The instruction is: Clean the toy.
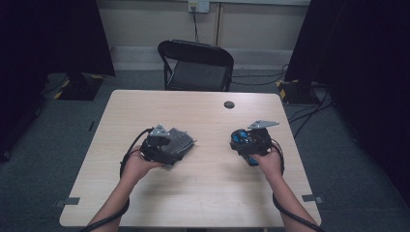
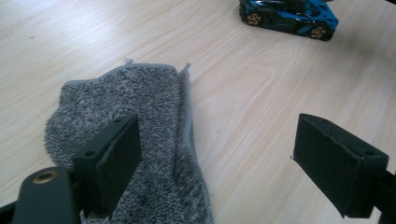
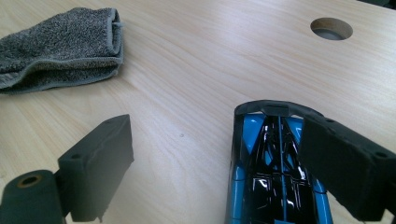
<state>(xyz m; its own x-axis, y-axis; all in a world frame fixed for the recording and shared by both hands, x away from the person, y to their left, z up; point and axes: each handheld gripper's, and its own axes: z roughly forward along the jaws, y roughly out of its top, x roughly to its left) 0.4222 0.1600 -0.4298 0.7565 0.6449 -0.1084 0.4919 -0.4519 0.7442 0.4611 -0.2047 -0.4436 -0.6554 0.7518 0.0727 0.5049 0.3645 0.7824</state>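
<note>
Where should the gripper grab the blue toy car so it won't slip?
Grab the blue toy car across its two long sides, around the middle, coming down from above. It sits flat on its wheels on the table, and its sides are straighter than the curved end. The right gripper stands open over it.

Bench: pale wood-grain laminate, smooth, satin sheen, fine streaked grain; round cut-out hole shows a raw brownish edge. Cloth: grey knit/terry, speckled light and dark, rough nubby pile, matt, with a smoother stitched hem along the fold. Toy car: hard plastic, high gloss, blue panels with black glossy centre throwing sharp highlights; gold-coloured wheel rims in the left gripper view. Left gripper and right gripper: jaw blocks matt black, pad faces look like dull foam or rubber with slightly grainy edges; brass-coloured insert at each base. Chair: black, seat with a soft sheen.
</note>
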